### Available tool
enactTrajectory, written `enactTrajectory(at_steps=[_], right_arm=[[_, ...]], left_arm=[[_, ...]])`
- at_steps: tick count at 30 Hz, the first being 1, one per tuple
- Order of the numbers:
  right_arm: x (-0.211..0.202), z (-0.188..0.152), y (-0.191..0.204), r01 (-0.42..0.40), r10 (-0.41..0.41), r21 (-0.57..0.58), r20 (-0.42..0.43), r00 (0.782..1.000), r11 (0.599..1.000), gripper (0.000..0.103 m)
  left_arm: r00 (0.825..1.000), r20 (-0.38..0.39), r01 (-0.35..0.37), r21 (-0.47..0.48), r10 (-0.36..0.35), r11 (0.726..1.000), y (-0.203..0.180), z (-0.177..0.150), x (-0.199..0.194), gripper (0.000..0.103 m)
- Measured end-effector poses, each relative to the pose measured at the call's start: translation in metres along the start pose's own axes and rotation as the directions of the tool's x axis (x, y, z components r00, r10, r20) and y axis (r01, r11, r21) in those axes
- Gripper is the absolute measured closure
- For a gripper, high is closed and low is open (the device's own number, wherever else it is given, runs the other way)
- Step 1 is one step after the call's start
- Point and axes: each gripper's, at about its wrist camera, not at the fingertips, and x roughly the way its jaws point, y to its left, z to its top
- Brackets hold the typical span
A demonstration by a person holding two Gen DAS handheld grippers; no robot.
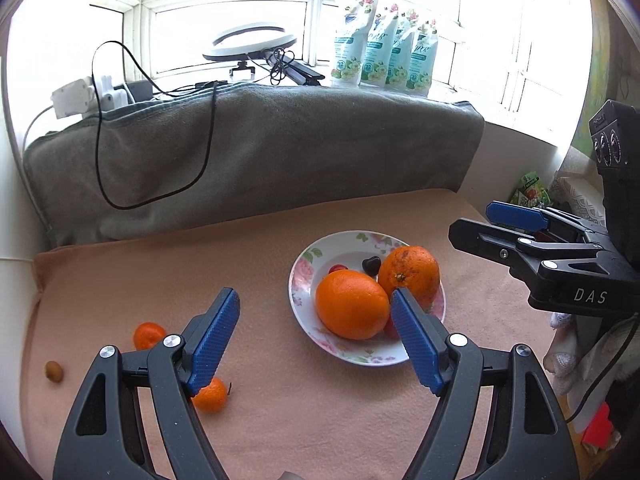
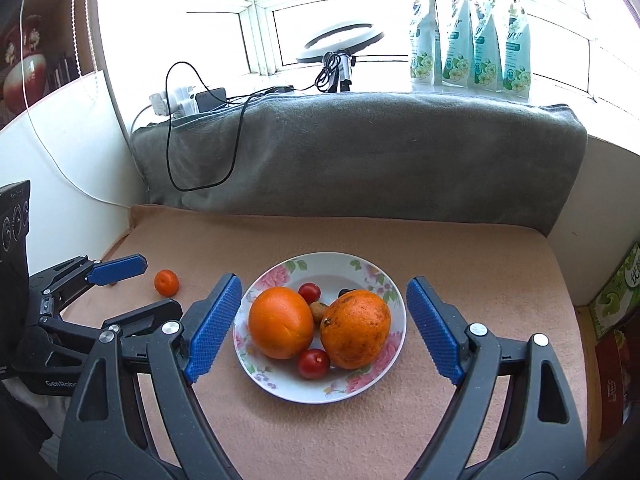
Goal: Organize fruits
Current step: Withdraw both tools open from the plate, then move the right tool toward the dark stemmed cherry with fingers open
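Note:
A floral plate (image 1: 304,280) (image 2: 376,276) on the peach cloth holds two big oranges (image 1: 352,304) (image 2: 280,322), two small red fruits (image 2: 314,363), a small brown fruit (image 2: 318,309) and a dark fruit (image 1: 371,265). Two mandarins (image 1: 147,334) (image 1: 210,396) and a small brown fruit (image 1: 53,371) lie on the cloth left of the plate. My left gripper (image 1: 316,300) is open and empty, just left of the plate. My right gripper (image 2: 324,292) is open and empty, hovering in front of the plate. One mandarin (image 2: 166,282) shows in the right wrist view.
A grey blanket (image 1: 260,152) covers the ledge behind the cloth, with a black cable hanging over it. Several refill pouches (image 1: 384,56), a ring light (image 1: 250,42) and a power strip sit on the windowsill. Boxes (image 2: 616,296) stand at the right edge.

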Motion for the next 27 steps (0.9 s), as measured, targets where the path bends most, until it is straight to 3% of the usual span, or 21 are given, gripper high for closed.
enactTrajectory(at_steps=[10, 16, 27], right_arm=[[-0.007, -0.019, 0.029, -0.021, 0.021, -0.026, -0.018, 1.000, 0.999, 0.016], [-0.014, -0.027, 0.040, -0.041, 0.041, -0.031, -0.011, 0.999, 0.999, 0.016], [-0.015, -0.055, 0.088, -0.170, 0.161, -0.115, -0.082, 0.984, 0.979, 0.016]], left_arm=[[0.999, 0.016, -0.030, -0.063, 0.031, 0.998, 0.023, -0.032, -0.038, 0.025], [0.995, 0.017, -0.091, -0.112, 0.094, 0.990, 0.051, -0.056, -0.064, 0.025], [0.978, -0.044, -0.211, -0.208, 0.206, 0.955, 0.113, -0.099, -0.079, 0.025]])
